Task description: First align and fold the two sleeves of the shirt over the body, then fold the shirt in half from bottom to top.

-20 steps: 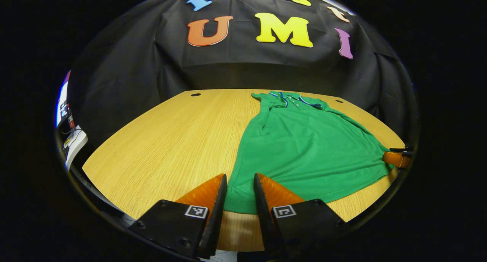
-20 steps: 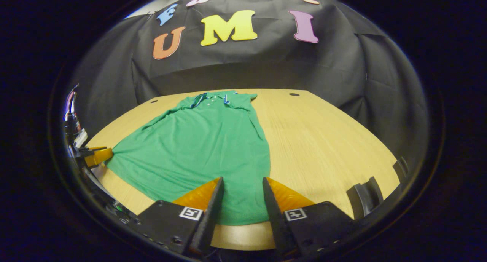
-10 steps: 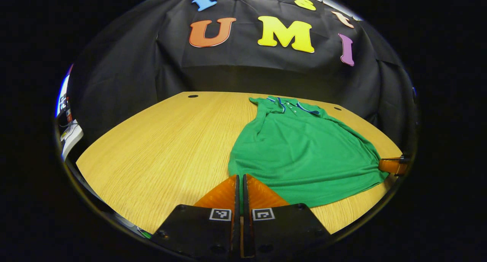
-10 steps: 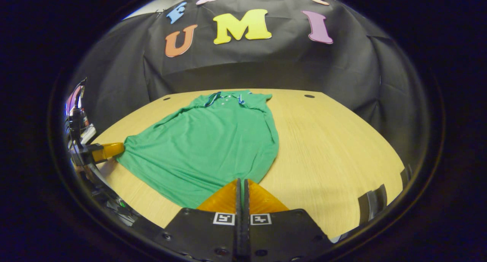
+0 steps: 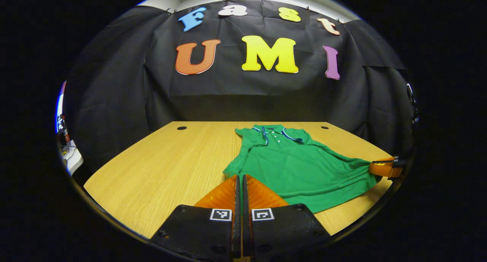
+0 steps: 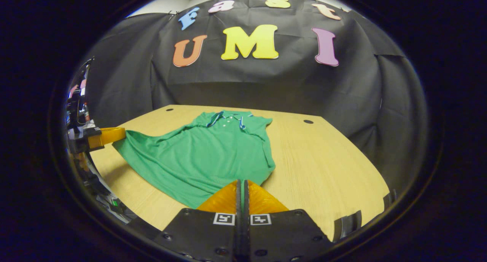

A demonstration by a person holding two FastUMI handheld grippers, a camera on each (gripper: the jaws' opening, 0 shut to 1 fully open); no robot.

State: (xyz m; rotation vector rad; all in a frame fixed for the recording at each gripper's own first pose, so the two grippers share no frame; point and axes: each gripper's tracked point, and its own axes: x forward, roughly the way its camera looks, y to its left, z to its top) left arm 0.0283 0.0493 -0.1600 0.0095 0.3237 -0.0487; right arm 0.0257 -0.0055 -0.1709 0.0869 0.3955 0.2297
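Green polo shirt [image 5: 300, 166] lies on the wooden table [image 5: 163, 170], centre to lower right of the left gripper view, collar [image 5: 276, 131] toward the back wall; in the right gripper view it sits centre-left [image 6: 205, 155], collar [image 6: 226, 118] at the far end. Sleeves appear already folded in over the body, so the judged step is the bottom-to-top fold. Left gripper [image 5: 239, 178], at the bottom of its own view, has its fingers drawn together on one bottom corner of the hem; it also appears at the left edge of the right gripper view [image 6: 110, 134], the cloth running into it. Right gripper [image 6: 241, 184] is likewise pinched closed on the other bottom corner, and is seen at the right edge of the left gripper view [image 5: 384, 167]. Hem edge looks lifted off the table between the two. Fabric judged light, soft and limp, likely to sag and crease mid-span; corner holds suit it, kept level and taut.
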